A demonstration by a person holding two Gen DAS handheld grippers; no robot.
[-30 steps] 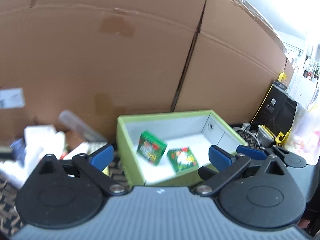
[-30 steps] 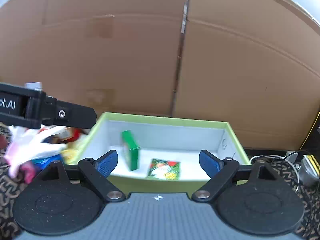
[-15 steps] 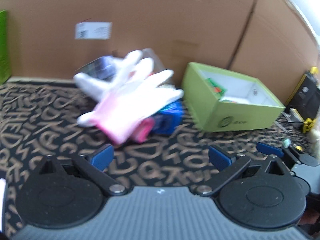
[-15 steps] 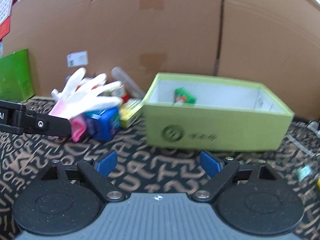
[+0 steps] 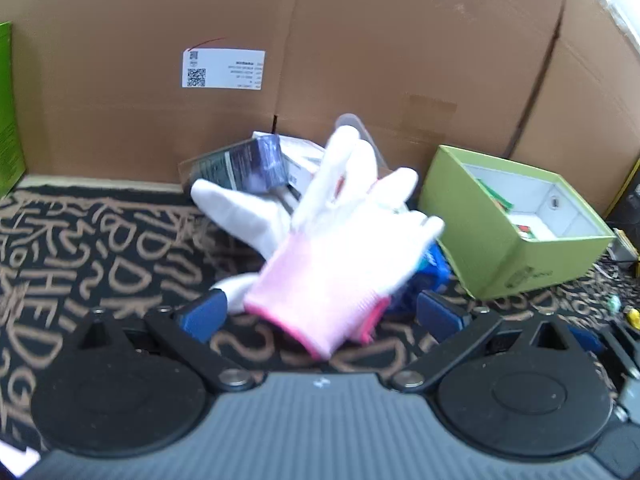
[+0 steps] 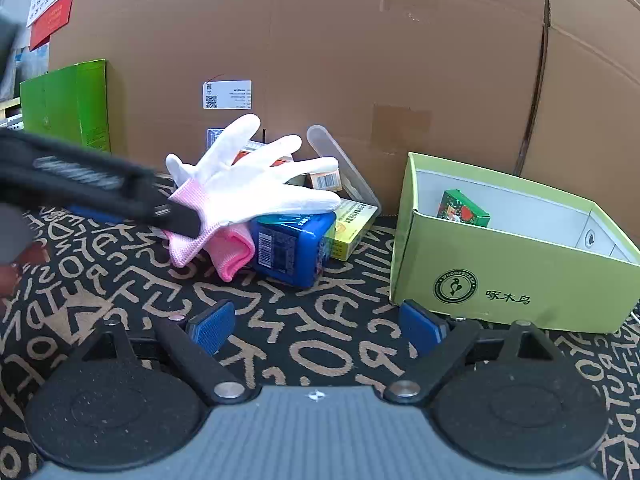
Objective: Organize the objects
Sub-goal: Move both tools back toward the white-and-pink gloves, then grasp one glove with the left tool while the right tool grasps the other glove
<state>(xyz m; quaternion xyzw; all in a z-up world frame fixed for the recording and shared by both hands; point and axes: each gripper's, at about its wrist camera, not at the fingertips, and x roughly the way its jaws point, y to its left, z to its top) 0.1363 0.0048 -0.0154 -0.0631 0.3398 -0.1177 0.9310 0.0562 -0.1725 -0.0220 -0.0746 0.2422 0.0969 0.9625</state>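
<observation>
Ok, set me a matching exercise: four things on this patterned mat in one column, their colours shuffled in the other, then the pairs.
Things:
1. open box
2. glove
3. container under the glove
4. small carton inside the box

Colours:
A. white with a pink cuff
B. dark green with red print
C. light green outside, white inside
D. blue

Pairs: 1-C, 2-A, 3-D, 4-B
</observation>
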